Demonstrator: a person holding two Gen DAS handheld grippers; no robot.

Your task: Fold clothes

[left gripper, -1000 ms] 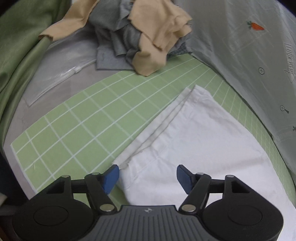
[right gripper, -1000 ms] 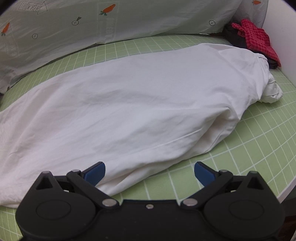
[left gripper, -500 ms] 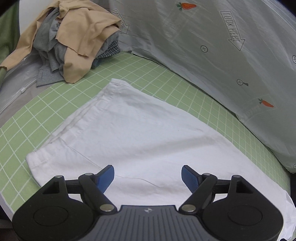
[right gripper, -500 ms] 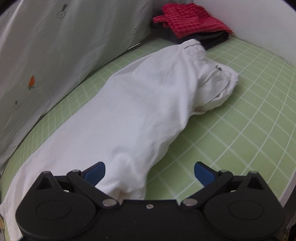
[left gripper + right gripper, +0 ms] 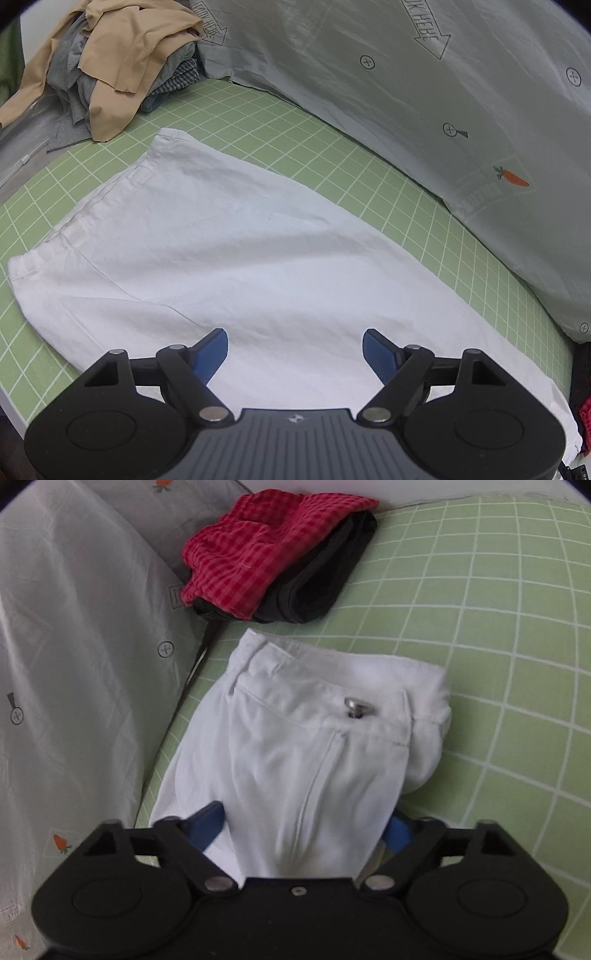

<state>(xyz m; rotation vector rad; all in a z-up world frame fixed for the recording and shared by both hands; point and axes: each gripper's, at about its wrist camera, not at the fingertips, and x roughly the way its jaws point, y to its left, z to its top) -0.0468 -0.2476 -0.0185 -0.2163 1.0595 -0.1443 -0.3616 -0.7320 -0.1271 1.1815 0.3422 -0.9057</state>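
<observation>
White trousers (image 5: 236, 258) laid flat on a green grid mat (image 5: 280, 147), the landmark for all positions below. Surroundings: along the mat's far edge hangs a grey printed sheet (image 5: 424, 92) bearing carrots and arrows, close beside the trousers' far side. Off the mat's left end lies a heap of tan and grey clothes (image 5: 110, 66), apart from the trouser hems. At the mat's right end, just beyond the waistband, sits a folded stack, a red checked garment (image 5: 266, 550) on top of a black garment (image 5: 325, 579). Nothing lies on the trousers.

Orientation: the long axis runs along the mat's length, hems (image 5: 92, 206) toward the heap, waistband (image 5: 332, 686) toward the folded stack. Appearance: plain white cloth, lightly creased; the legs lie one upon the other; a metal button (image 5: 356, 706) and fly seam face upward; the waist end bulges on its near side.

Left gripper (image 5: 295, 349): blue fingers (image 5: 212, 349) spread wide above the leg cloth, holding nothing. Right gripper (image 5: 304, 829): spread wide, its fingers (image 5: 207, 823) flanking the raised seat cloth; contact cannot be judged.
</observation>
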